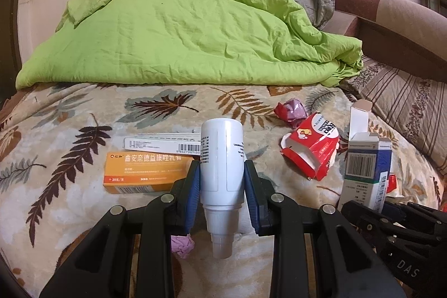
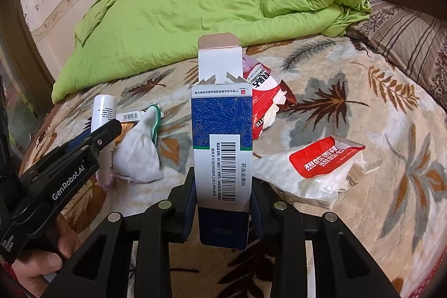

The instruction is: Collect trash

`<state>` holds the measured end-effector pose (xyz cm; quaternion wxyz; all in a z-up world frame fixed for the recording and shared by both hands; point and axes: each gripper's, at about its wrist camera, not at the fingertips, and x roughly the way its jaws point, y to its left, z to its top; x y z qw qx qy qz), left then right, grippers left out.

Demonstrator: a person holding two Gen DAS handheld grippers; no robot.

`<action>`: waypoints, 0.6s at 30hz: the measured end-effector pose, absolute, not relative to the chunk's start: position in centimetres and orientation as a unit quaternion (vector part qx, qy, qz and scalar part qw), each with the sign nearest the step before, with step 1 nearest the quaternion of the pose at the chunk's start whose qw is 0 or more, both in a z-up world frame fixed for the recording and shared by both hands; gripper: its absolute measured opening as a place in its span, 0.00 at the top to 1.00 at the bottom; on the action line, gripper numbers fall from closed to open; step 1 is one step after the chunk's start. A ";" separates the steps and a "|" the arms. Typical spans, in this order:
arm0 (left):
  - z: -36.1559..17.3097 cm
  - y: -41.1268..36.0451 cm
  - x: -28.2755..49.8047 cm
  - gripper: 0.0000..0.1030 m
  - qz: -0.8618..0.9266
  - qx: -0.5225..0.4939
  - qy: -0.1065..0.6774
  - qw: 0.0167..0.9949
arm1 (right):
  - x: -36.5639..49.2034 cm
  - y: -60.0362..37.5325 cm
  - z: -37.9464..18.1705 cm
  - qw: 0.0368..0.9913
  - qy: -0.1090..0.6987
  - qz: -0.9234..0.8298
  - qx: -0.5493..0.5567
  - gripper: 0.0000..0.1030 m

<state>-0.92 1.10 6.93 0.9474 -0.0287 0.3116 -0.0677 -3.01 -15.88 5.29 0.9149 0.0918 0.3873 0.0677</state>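
Here smooth cylindrical white bottle (image 1: 222,161) pinched; rectangular cardboard box (image 2: 222,147) clamped.

Left gripper (image 1: 222,172) clamps white bottle (image 1: 222,158) (cap toward camera) above leaf-print blanket (image 1: 69,116).

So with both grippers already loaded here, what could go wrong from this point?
1. The left gripper pinches the smooth, round white bottle on its sides only; it might rotate or slide out in transit.
2. The right gripper clamps the blue and white carton near its lower end; the carton is open-topped, so it may crush or tilt.
3. Both grippers are full, so the torn red box and the orange box could get left behind.
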 end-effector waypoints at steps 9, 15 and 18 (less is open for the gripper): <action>7.2 -0.1 -3.0 0.72 -0.118 -0.025 0.314 0.942 | -3.8 -17.1 6.4 0.908 0.391 0.073 0.134 0.65; 7.8 -0.8 -5.0 0.72 -0.163 -0.047 0.331 0.928 | -6.2 -19.3 8.1 0.904 0.385 0.071 0.169 0.65; 8.4 -1.2 -6.4 0.72 -0.182 -0.049 0.331 0.925 | -7.6 -20.4 8.9 0.905 0.380 0.070 0.180 0.65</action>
